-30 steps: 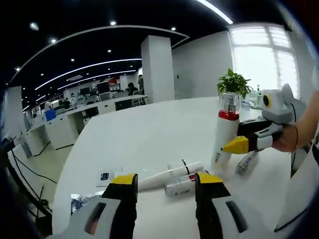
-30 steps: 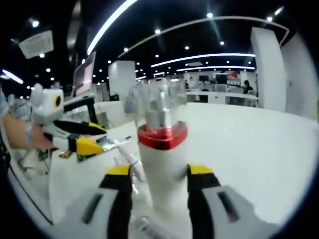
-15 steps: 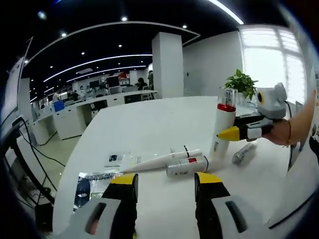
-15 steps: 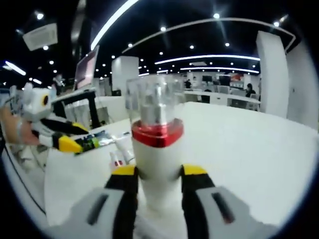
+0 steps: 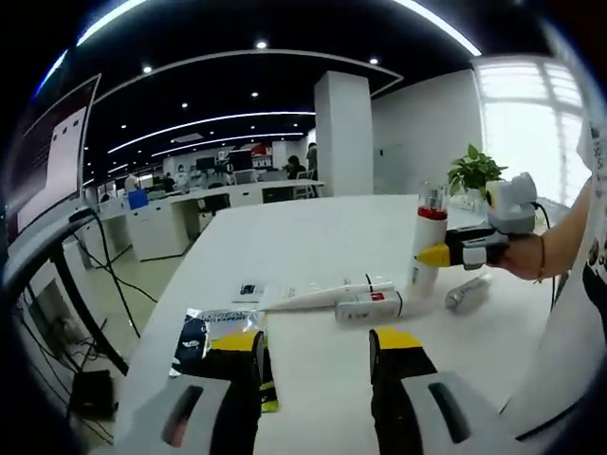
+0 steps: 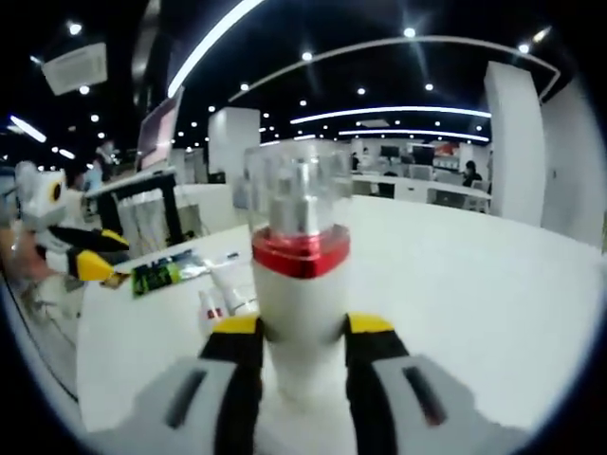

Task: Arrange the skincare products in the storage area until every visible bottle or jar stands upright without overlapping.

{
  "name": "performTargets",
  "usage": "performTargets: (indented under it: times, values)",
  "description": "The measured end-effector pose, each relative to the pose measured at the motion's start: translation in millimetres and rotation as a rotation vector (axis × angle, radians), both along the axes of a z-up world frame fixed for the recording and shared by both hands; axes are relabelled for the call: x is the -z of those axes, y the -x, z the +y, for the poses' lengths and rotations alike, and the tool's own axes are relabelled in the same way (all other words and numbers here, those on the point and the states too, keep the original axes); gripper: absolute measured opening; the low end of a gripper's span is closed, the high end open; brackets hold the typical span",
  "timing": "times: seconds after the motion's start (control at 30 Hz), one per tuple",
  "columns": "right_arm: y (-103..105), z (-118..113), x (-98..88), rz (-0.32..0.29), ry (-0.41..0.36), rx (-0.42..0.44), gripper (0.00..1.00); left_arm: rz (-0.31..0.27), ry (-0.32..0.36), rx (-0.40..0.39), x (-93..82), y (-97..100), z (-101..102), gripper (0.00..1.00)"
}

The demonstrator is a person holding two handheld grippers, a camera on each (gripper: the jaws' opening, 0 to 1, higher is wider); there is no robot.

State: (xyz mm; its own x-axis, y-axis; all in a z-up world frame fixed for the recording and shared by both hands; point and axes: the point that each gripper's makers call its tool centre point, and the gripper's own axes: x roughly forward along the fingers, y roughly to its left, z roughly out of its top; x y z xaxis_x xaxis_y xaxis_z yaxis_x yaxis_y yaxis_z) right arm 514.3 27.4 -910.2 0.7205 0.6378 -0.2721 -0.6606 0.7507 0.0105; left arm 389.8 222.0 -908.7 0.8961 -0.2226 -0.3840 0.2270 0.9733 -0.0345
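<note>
A tall white bottle [image 6: 299, 284] with a red band and a clear cap stands upright on the white table [image 6: 474, 313]. My right gripper [image 6: 303, 327] is shut on its body. In the left gripper view the same bottle [image 5: 429, 237] stands at the right with the right gripper [image 5: 438, 252] around it. To its left a white tube [image 5: 318, 297] and a small white bottle [image 5: 370, 305] with a red label lie on their sides. A grey bottle [image 5: 468, 292] lies to its right. My left gripper [image 5: 316, 343] is open and holds nothing, well short of the products.
A dark printed packet [image 5: 213, 332] lies at the table's near left corner, with a small card [image 5: 251, 289] beyond it. A potted plant [image 5: 474, 171] stands behind the upright bottle. A person's hand [image 5: 531, 261] holds the right gripper. Office desks stand beyond the table.
My left gripper has drawn back from the products, so they look smaller and the packet has come into view. The right gripper has closed tighter on the upright bottle.
</note>
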Motion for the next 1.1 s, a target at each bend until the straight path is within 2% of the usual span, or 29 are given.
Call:
performTargets:
  times: [0.27,0.63,0.7,0.87,0.97,1.1]
  values:
    - [-8,-1,0.3,0.000,0.014,0.015,0.31,-0.008,0.014,-0.063,-2.7,14.5,17,0.46]
    - [-13,0,-0.6,0.015,0.001,0.042,0.32,0.014,0.017,-0.066,0.0,15.7,21,0.45]
    - [-10,0,-5.1,0.020,-0.018,0.047,0.37,0.020,0.012,-0.067,0.7,17.7,21,0.45]
    - [-1,-1,-35.0,-0.084,-0.054,0.072,0.47,0.035,0.007,-0.069,0.3,26.5,26,0.45]
    - [8,-6,-63.8,-0.185,-0.095,0.113,0.54,0.041,0.005,-0.083,-1.3,29.6,33,0.45]
    - [27,-3,-89.4,-0.239,-0.121,0.101,0.55,0.042,-0.009,-0.091,-2.6,31.6,40,0.45]
